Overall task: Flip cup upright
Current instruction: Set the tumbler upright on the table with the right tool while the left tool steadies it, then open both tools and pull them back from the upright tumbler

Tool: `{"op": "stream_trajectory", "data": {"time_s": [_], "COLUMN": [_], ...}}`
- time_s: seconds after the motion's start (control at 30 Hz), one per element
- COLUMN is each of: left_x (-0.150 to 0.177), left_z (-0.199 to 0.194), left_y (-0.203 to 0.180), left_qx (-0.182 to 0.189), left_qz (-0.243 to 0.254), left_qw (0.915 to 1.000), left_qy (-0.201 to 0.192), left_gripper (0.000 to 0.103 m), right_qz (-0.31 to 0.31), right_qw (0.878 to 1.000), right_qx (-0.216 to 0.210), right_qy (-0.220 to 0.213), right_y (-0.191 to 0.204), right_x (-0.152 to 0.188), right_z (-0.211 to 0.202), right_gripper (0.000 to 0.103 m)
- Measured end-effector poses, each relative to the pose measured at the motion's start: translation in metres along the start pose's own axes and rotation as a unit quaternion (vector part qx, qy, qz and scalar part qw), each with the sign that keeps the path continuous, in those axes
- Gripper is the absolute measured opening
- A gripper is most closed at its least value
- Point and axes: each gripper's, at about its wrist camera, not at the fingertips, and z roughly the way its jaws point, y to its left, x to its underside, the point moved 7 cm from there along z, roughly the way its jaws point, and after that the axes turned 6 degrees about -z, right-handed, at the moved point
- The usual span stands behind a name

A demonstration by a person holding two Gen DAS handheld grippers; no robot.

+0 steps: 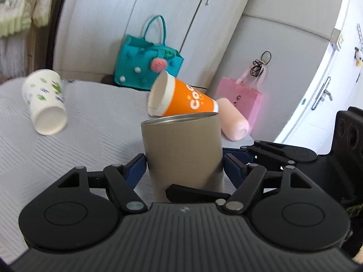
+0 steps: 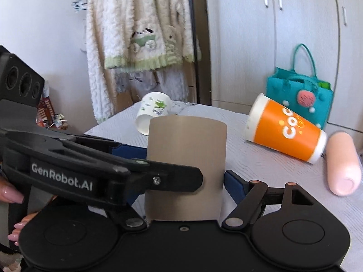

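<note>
Both grippers close on one taupe metal cup [image 1: 182,156] that stands upright on the near part of the grey table [image 1: 90,140]. The left gripper [image 1: 183,165] has its blue pads pressed to the cup's two sides, and the right gripper [image 2: 185,179] holds the same cup from another angle — its blue pads also meet the wall. In the right wrist view the left gripper's black finger crosses in front of the cup and hides part of it.

Four cup-like things in all: the held one, plus three lying on their sides. A white paper cup with green print [image 1: 45,104] is far left, an orange cup [image 1: 181,96] is just behind the held cup, and a pale pink tumbler [image 1: 233,122] lies to its right.

Beyond the table — two bags: a teal felt bag [image 1: 147,65] and a pink bag [image 1: 242,99]. A fleecy cream garment [image 2: 140,34] hangs far left.
</note>
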Motion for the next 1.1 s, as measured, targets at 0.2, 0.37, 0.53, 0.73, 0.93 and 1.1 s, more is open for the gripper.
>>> {"op": "stream_trajectory", "data": {"time_s": [0.2, 0.37, 0.53, 0.73, 0.93, 1.1], "left_x": [-0.007, -0.013, -0.004, 0.002, 0.002, 0.004], "left_z": [-0.016, -0.018, -0.010, -0.011, -0.009, -0.010], "left_y": [0.006, 0.010, 0.012, 0.007, 0.003, 0.009], "left_qx": [-0.022, -0.024, -0.021, -0.008, -0.027, -0.022], "left_qz": [0.050, 0.078, 0.105, 0.111, 0.100, 0.076], "left_qw": [0.9975, 0.9952, 0.9927, 0.9920, 0.9939, 0.9965], "left_qy": [-0.044, -0.054, -0.056, -0.059, -0.037, -0.028], "left_gripper": [0.073, 0.073, 0.073, 0.073, 0.072, 0.076], "right_qz": [-0.026, -0.059, -0.073, -0.068, -0.068, -0.076], "right_qw": [0.999, 0.994, 0.994, 0.994, 0.994, 0.994], "right_qx": [0.008, 0.024, 0.040, 0.043, 0.046, 0.046], "right_qy": [-0.044, -0.085, -0.077, -0.070, -0.070, -0.070], "right_y": [0.016, 0.023, 0.020, 0.017, 0.017, 0.018], "right_x": [-0.003, -0.005, -0.002, 0.004, 0.004, 0.003], "right_z": [0.011, 0.018, 0.026, 0.023, 0.023, 0.023], "right_gripper": [0.081, 0.081, 0.081, 0.081, 0.081, 0.081]}}
